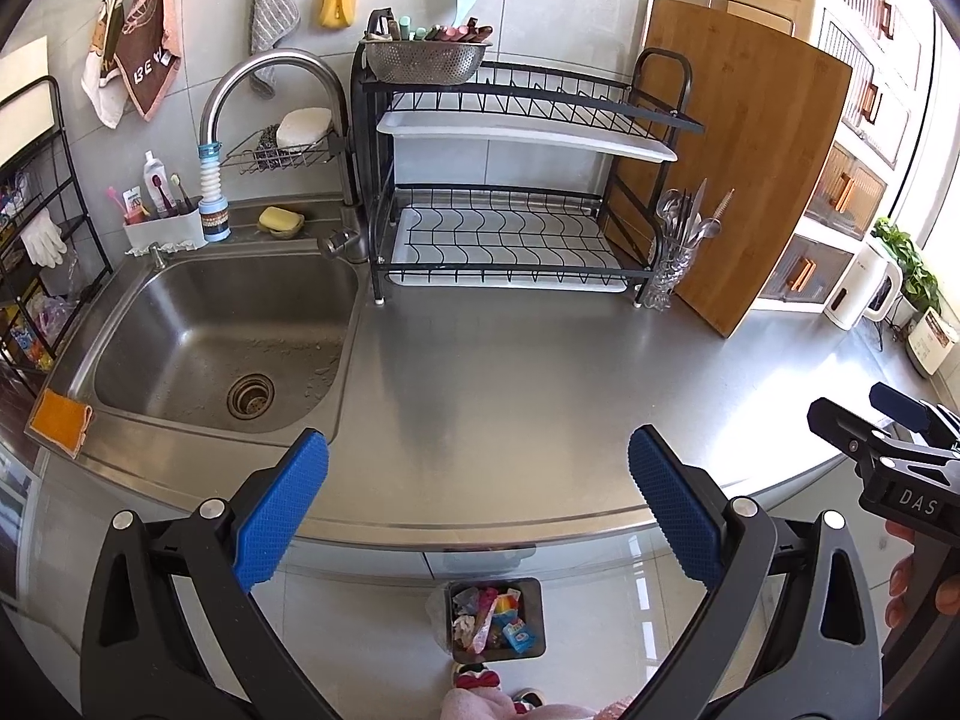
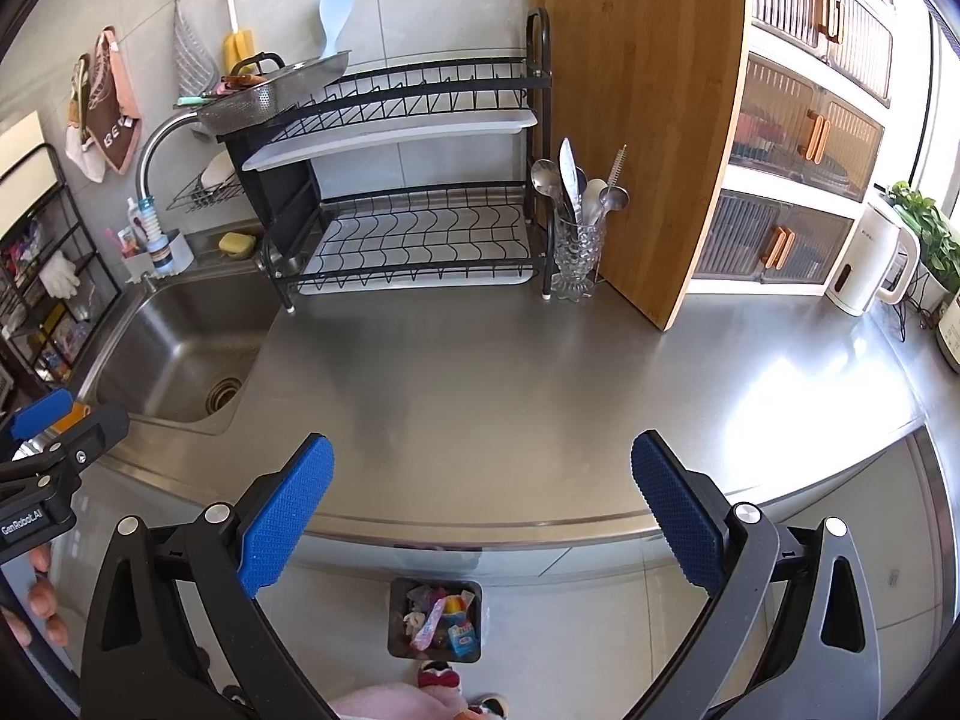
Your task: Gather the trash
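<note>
We hold the left gripper [image 1: 478, 504] and right gripper [image 2: 482, 507] spread and empty above the counter's [image 1: 510, 396] near edge; the bin [image 1: 497, 621] sits below, nearer us.

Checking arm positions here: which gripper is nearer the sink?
Left. The left gripper hangs over the counter edge just right of the sink; the right gripper is farther right along that edge, past the left one.

I see one sink [image 1: 210, 330] at my ten o'clock, one two-tier dish rack [image 1: 510, 180] at twelve, one cutting board [image 1: 744, 168] at one, one kettle [image 1: 864, 282] at two, one trash bin [image 1: 495, 618] at six.
</note>
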`<action>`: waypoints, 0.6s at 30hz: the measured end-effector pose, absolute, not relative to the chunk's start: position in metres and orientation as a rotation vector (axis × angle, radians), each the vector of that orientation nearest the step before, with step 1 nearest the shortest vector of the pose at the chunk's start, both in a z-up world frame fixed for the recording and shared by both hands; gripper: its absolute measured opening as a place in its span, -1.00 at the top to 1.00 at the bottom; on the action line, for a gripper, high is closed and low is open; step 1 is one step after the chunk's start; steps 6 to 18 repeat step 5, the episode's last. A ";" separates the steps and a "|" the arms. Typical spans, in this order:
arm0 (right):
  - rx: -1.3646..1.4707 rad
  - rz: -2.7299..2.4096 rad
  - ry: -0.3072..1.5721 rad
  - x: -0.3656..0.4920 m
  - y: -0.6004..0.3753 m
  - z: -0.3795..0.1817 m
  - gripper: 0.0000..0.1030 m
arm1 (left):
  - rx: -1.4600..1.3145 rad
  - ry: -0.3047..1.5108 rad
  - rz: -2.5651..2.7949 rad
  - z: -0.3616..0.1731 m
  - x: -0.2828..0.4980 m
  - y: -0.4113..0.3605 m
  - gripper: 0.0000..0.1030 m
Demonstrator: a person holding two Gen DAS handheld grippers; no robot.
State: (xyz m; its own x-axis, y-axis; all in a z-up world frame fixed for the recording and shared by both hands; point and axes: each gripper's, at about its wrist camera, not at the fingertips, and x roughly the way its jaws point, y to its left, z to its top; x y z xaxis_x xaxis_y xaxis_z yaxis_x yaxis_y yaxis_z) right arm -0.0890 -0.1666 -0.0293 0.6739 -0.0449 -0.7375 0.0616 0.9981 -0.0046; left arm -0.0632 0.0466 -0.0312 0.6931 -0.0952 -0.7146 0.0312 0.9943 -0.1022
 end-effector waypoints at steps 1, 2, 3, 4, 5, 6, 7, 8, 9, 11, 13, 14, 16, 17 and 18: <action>0.020 -0.059 0.829 -0.089 -0.167 -0.029 -0.94 | -0.095 0.810 -0.072 -0.032 -0.062 0.048 -0.85; 0.020 -0.058 0.828 -0.089 -0.166 -0.029 -0.94 | -0.091 0.811 -0.070 -0.032 -0.062 0.048 -0.85; 0.020 -0.058 0.828 -0.089 -0.167 -0.029 -0.94 | -0.083 0.807 -0.065 -0.033 -0.063 0.047 -0.85; 0.020 -0.058 0.828 -0.089 -0.167 -0.029 -0.94 | -0.077 0.805 -0.062 -0.033 -0.064 0.047 -0.85; 0.022 -0.057 0.829 -0.089 -0.167 -0.029 -0.94 | -0.076 0.807 -0.062 -0.034 -0.063 0.046 -0.85; 0.022 -0.057 0.829 -0.089 -0.167 -0.029 -0.94 | -0.076 0.807 -0.062 -0.034 -0.063 0.046 -0.85; 0.022 -0.057 0.829 -0.089 -0.167 -0.029 -0.94 | -0.076 0.807 -0.062 -0.034 -0.063 0.046 -0.85; 0.022 -0.057 0.829 -0.089 -0.167 -0.029 -0.94 | -0.076 0.807 -0.062 -0.034 -0.063 0.046 -0.85; 0.022 -0.057 0.829 -0.089 -0.167 -0.029 -0.94 | -0.076 0.807 -0.062 -0.034 -0.063 0.046 -0.85; 0.022 -0.057 0.829 -0.089 -0.167 -0.029 -0.94 | -0.076 0.807 -0.062 -0.034 -0.063 0.046 -0.85; 0.022 -0.057 0.829 -0.089 -0.167 -0.029 -0.94 | -0.076 0.807 -0.062 -0.034 -0.063 0.046 -0.85; 0.022 -0.057 0.829 -0.089 -0.167 -0.029 -0.94 | -0.076 0.807 -0.062 -0.034 -0.063 0.046 -0.85; 0.022 -0.057 0.829 -0.089 -0.167 -0.029 -0.94 | -0.076 0.807 -0.062 -0.034 -0.063 0.046 -0.85; 0.022 -0.057 0.829 -0.089 -0.167 -0.029 -0.94 | -0.076 0.807 -0.062 -0.034 -0.063 0.046 -0.85; 0.022 -0.057 0.829 -0.089 -0.167 -0.029 -0.94 | -0.076 0.807 -0.062 -0.034 -0.063 0.046 -0.85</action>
